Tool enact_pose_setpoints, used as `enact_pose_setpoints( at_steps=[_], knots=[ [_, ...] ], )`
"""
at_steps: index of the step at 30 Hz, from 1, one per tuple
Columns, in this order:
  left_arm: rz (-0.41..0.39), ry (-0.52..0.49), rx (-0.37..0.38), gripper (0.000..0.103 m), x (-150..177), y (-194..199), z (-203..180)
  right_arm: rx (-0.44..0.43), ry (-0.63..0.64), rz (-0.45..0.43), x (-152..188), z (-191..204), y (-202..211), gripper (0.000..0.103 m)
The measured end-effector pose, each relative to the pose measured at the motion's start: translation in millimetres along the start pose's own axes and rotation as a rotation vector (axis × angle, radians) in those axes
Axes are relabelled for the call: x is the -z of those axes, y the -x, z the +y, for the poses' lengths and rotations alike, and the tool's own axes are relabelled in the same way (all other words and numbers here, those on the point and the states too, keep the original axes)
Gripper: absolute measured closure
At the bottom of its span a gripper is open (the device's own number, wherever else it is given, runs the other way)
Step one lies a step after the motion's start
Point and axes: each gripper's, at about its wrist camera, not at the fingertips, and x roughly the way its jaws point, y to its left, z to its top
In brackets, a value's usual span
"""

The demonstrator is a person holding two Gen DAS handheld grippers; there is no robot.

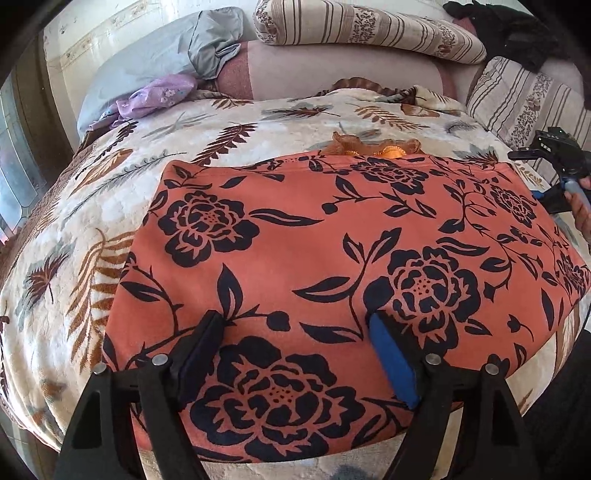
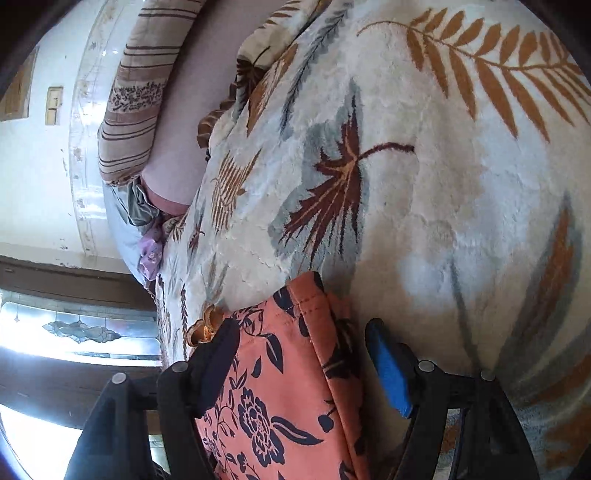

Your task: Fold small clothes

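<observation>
An orange garment with dark navy flowers (image 1: 314, 240) lies spread flat on the leaf-patterned blanket (image 1: 122, 177). My left gripper (image 1: 295, 332) is open just above its near part, with nothing between the fingers. My right gripper (image 2: 299, 343) is open at the garment's hemmed corner (image 2: 306, 295), one finger on each side of the cloth. It shows in the left wrist view at the far right edge (image 1: 554, 162). A small orange ruffled piece (image 1: 373, 146) peeks from under the garment's far edge.
Striped cushions (image 1: 369, 26) and a pink bolster (image 1: 332, 70) lie along the back. A grey cloth (image 1: 210, 48) and a purple cloth (image 1: 159, 94) sit at the back left. A dark garment (image 1: 517, 37) is at the back right. A window (image 2: 74, 332) is on the left.
</observation>
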Motion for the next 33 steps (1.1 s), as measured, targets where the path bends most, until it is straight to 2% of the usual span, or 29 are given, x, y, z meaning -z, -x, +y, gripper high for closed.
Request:
enact_pose_setpoints(
  at_steps=[1, 2, 3, 7, 8, 9, 10, 11, 12, 14, 16, 18, 19, 20, 21, 22, 23, 24, 28, 29, 31, 32, 33],
  knots=[
    [-0.003, -0.001, 0.003, 0.021, 0, 0, 0, 0.022, 0.033, 0.015, 0, 6, -4, 0.033],
    [-0.006, -0.002, 0.007, 0.021, 1, 0, 1, 0.056, 0.07, 0.029, 1, 14, -9, 0.055],
    [-0.007, -0.002, 0.01, 0.021, 1, 0, 1, 0.122, 0.121, 0.036, 4, 25, -12, 0.091],
    [-0.02, -0.002, 0.017, 0.02, 2, 0, 2, 0.271, 0.307, -0.062, 22, 65, -1, 0.091],
    [-0.024, -0.002, 0.016, 0.02, 2, 0, 1, 0.346, 0.305, -0.051, 20, 59, -10, 0.091],
    [-0.023, -0.002, 0.015, 0.02, 2, -1, 1, 0.379, 0.259, -0.007, 18, 44, -24, 0.091],
    [-0.015, -0.004, 0.018, 0.02, 1, 0, 2, 0.353, 0.217, -0.015, 16, 35, -25, 0.09],
    [-0.001, -0.001, 0.026, 0.021, -2, 3, 4, 0.327, 0.2, -0.047, 15, 35, -17, 0.084],
    [0.005, 0.015, 0.028, 0.03, -4, 9, 8, 0.315, 0.19, -0.075, 17, 39, -9, 0.079],
    [-0.054, 0.085, 0.014, 0.034, -6, 34, 26, 0.342, 0.223, -0.13, 25, 53, 9, 0.067],
    [-0.096, 0.161, -0.008, 0.034, 0, 52, 49, 0.344, 0.265, -0.21, 40, 72, 36, 0.03],
    [-0.053, 0.256, 0.005, 0.034, 13, 50, 74, 0.269, 0.308, -0.262, 59, 91, 57, 0.028],
    [0.004, 0.293, 0.021, 0.034, 21, 39, 84, 0.23, 0.325, -0.259, 72, 101, 63, 0.028],
    [0.087, 0.334, 0.05, 0.039, 32, 23, 93, 0.19, 0.335, -0.25, 83, 108, 65, 0.028],
    [0.087, 0.367, 0.081, 0.048, 41, 18, 100, 0.141, 0.349, -0.236, 98, 115, 66, 0.028],
    [0.065, 0.37, 0.079, 0.058, 44, 22, 104, 0.106, 0.367, -0.213, 112, 122, 64, 0.028],
    [0.067, 0.389, 0.103, 0.081, 44, 27, 108, 0.09, 0.382, -0.188, 122, 129, 56, 0.027],
    [0.069, 0.427, 0.159, 0.085, 45, 30, 112, 0.079, 0.399, -0.155, 136, 131, 49, 0.027],
    [0.09, 0.451, 0.188, 0.085, 49, 37, 112, 0.124, 0.435, -0.066, 178, 121, 17, 0.027],
    [0.098, 0.451, 0.193, 0.081, 49, 39, 113, 0.124, 0.422, -0.052, 182, 114, 13, 0.027],
    [0.119, 0.428, 0.163, 0.07, 43, 49, 112, 0.132, 0.386, -0.02, 189, 97, 3, 0.027],
    [0.106, 0.412, 0.15, 0.059, 36, 56, 114, 0.142, 0.376, -0.006, 191, 90, -1, 0.027],
    [0.059, 0.4, 0.148, 0.045, 26, 64, 117, 0.146, 0.366, 0.0, 192, 84, -3, 0.027]
  ],
)
